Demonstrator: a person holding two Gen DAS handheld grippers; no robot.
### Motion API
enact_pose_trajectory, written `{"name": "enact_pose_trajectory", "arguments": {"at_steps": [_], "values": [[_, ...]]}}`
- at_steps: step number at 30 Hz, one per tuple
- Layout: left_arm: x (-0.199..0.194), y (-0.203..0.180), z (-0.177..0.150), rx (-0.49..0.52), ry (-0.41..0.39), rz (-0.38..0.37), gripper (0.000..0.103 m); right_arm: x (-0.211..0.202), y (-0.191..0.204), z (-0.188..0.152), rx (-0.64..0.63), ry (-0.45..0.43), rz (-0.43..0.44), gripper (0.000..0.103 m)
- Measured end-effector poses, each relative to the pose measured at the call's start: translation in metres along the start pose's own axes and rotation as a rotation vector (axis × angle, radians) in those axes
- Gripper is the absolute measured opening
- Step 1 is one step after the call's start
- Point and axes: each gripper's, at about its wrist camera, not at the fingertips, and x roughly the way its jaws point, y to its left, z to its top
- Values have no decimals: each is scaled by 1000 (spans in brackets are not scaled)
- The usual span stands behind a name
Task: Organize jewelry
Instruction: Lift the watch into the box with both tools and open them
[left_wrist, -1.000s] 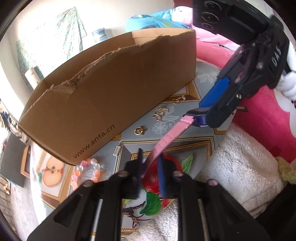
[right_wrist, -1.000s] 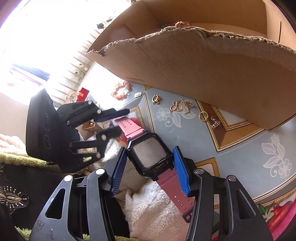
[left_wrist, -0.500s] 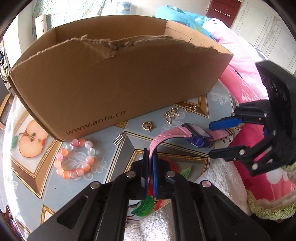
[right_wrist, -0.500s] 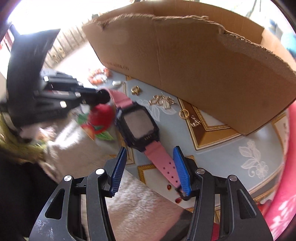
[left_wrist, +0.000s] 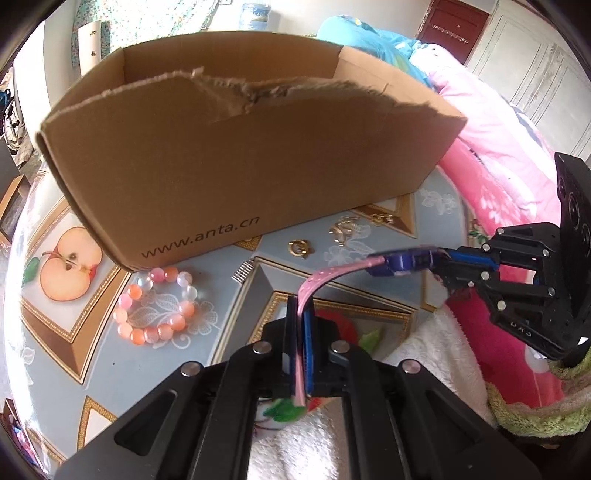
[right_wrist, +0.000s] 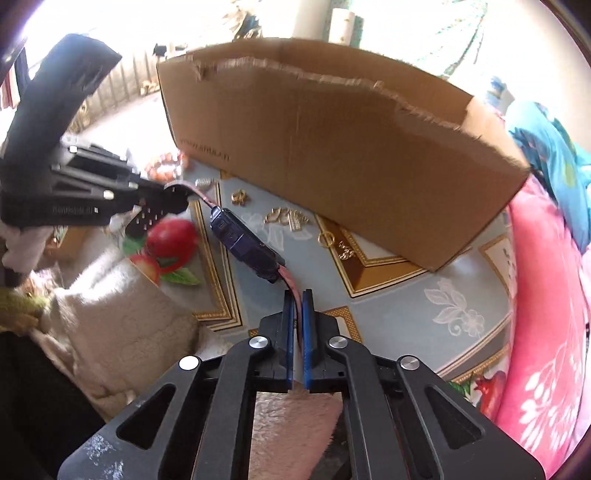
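Observation:
A watch with a dark blue body (left_wrist: 402, 260) (right_wrist: 243, 243) and pink straps hangs stretched between both grippers, above the patterned tablecloth. My left gripper (left_wrist: 301, 306) is shut on one pink strap (left_wrist: 332, 273). My right gripper (right_wrist: 298, 295) is closing tight on the other strap end (right_wrist: 286, 278), and its pads press it. Each gripper shows in the other's view: the right gripper (left_wrist: 454, 266) at the right, the left gripper (right_wrist: 173, 195) at the left. A pink and orange bead bracelet (left_wrist: 155, 306) lies by the box's corner.
A tall torn cardboard box (left_wrist: 240, 158) (right_wrist: 332, 147) stands just beyond the watch. Small gold pieces (left_wrist: 301, 247) (right_wrist: 286, 218), a gold ring (right_wrist: 325, 238) and a silver spring (left_wrist: 242, 271) lie before it. A white fleece (left_wrist: 424, 350) and pink bedding (left_wrist: 498, 155) border the tablecloth (left_wrist: 110, 369).
My right gripper, open around the watch body before, slid back along the strap and shut on its end. My left gripper closed on its strap. The watch now sits edge-on between them.

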Motion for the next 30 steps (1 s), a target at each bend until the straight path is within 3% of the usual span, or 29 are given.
{"name": "enact_pose_trajectory", "arguments": {"at_steps": [5, 9, 11, 14, 17, 20, 23, 26, 30], "values": [[-55, -15, 6, 66, -113, 0, 2, -50, 2, 9, 7, -90, -35, 1], [-103, -19, 33, 134, -224, 14, 3, -98, -8, 44, 0, -177, -32, 1], [-117, -15, 54, 160, -265, 28, 3, -109, -20, 64, 9, -195, -6, 1], [-118, -3, 89, 162, -261, 37, 3, -99, -52, 110, 65, -164, 88, 1], [-94, 16, 126, 143, -186, 32, 3, -64, -77, 147, 117, -67, 160, 1], [-55, 40, 157, 81, -57, 12, 3, -18, -98, 176, 185, 104, 229, 1], [-16, 53, 177, 59, 54, 27, 3, 37, -104, 181, 217, 256, 262, 1], [17, 66, 186, 29, 164, 33, 5, 74, -106, 188, 196, 354, 221, 4], [37, 79, 190, -2, 233, 65, 14, 97, -114, 198, 166, 385, 137, 8]]}}
